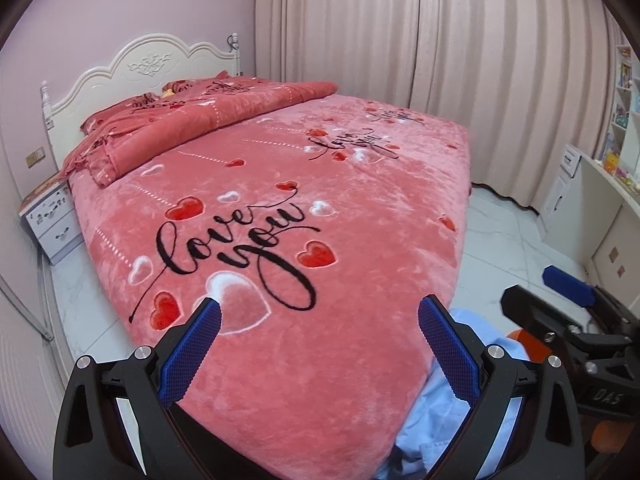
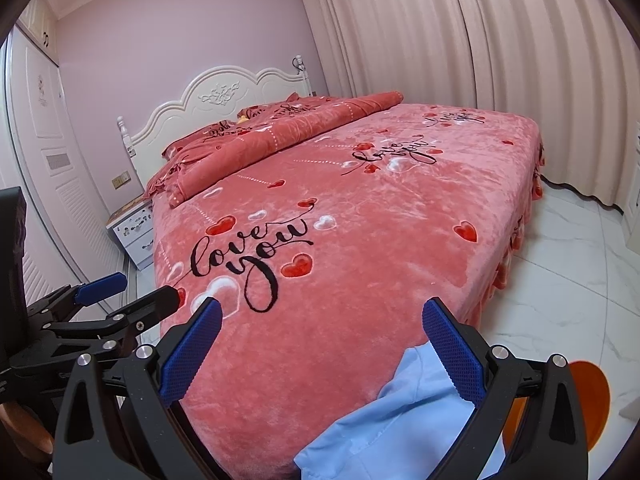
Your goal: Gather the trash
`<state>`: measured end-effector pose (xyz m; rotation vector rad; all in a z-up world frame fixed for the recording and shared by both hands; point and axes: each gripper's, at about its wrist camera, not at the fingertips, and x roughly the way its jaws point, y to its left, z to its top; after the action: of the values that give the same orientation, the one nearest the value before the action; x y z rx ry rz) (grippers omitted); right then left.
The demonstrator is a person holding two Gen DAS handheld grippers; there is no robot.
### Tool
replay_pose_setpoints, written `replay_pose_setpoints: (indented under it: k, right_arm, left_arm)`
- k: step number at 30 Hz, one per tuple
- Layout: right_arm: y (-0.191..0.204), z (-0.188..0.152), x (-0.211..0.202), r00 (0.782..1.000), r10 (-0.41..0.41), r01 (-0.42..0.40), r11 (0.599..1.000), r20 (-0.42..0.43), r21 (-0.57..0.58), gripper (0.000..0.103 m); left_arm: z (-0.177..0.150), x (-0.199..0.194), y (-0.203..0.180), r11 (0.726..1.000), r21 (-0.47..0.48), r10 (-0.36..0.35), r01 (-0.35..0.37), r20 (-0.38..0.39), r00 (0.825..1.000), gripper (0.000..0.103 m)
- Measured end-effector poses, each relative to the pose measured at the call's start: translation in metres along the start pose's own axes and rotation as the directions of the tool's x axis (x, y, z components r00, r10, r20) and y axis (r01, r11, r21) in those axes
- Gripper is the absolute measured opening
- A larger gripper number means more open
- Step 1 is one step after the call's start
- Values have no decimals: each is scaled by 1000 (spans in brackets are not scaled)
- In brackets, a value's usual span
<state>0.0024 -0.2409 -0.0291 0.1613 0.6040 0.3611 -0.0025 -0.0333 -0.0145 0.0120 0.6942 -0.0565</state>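
A bedroom is shown from two hand-held grippers held side by side above the foot of a bed (image 1: 360, 380) spread with a pink plush cover printed with hearts and the words "love you". The left gripper (image 1: 319, 316) is carried with its blue-padded fingers (image 1: 192, 356) spread wide and nothing between them; the right gripper (image 2: 322, 318) is held the same way, its fingers (image 2: 456, 352) released and empty. Each gripper is pointed forward and slightly down along the bed toward the white headboard (image 1: 140, 68), and each is caught at the edge of the other's view, the pair level and near one another. No trash can be made out: the cover is seen bare apart from a folded quilt (image 1: 192, 128) and pillows at the head. A light blue garment (image 2: 400, 420) is seen below the fingers at the near edge of the bed; whether it is worn by the person cannot be told. An orange round object (image 2: 592, 384), possibly a bin or basin, is glimpsed low at the right over the white tiled floor (image 2: 560, 300). The scene would fit either a search under way for litter or a bed already cleared of it, and the pictures do not settle which. Any further move is judged to depend on litter being found elsewhere in the room, out of these views.
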Motion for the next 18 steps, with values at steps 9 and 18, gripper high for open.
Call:
replay_pose_setpoints:
  k: [9, 18]
  right_arm:
    - [0, 1, -1, 1000, -2, 2, 1000, 2, -3, 98]
    - [-2, 3, -2, 1000, 4, -4, 1000, -1, 4, 98]
  left_arm:
    - [0, -4, -3, 1000, 3, 24, -24, 9, 1000, 97]
    - [-3, -8, -5, 999, 14, 51, -51, 10, 999, 97]
